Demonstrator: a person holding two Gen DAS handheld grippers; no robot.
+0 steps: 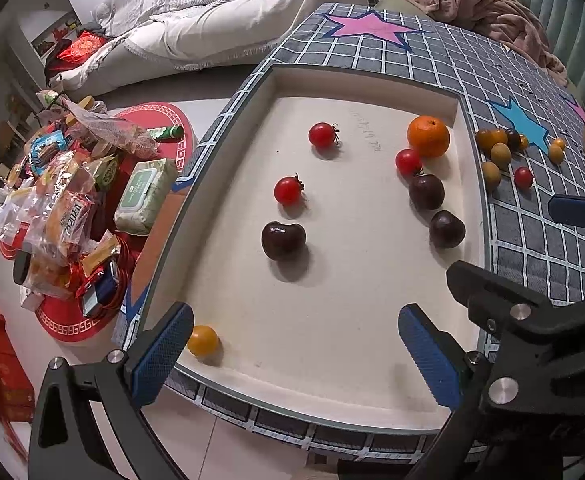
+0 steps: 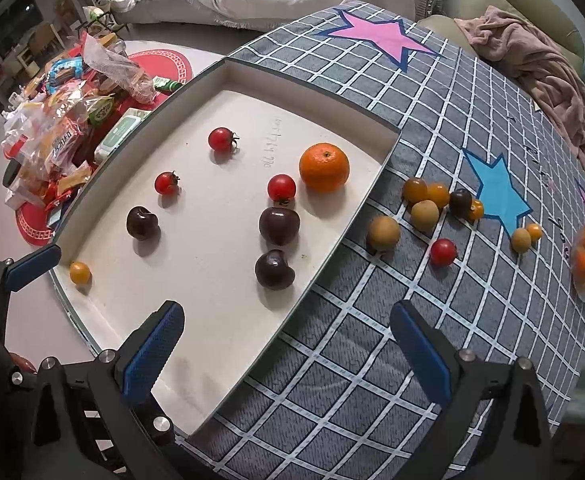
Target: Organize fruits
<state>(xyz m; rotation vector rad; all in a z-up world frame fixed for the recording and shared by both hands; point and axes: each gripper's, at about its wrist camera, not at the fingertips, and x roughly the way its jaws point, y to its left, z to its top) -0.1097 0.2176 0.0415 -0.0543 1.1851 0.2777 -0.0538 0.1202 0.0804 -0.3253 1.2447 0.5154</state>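
Our left gripper (image 1: 294, 354) and right gripper (image 2: 286, 346) both hang released and empty over the near edge of the white tray (image 2: 228, 80), fingers spread wide, pointing forward and down. The tray already holds an orange (image 2: 324, 167), cherry tomatoes and dark plums. More small fruit lies loose on the checked cloth (image 2: 372, 360) covering the tabletop, right of the tray; the red tomato (image 2: 443, 252) there sits nearest us. We judge it light, smooth, thin-skinned and ready to roll, so we would close gently across its widest part.
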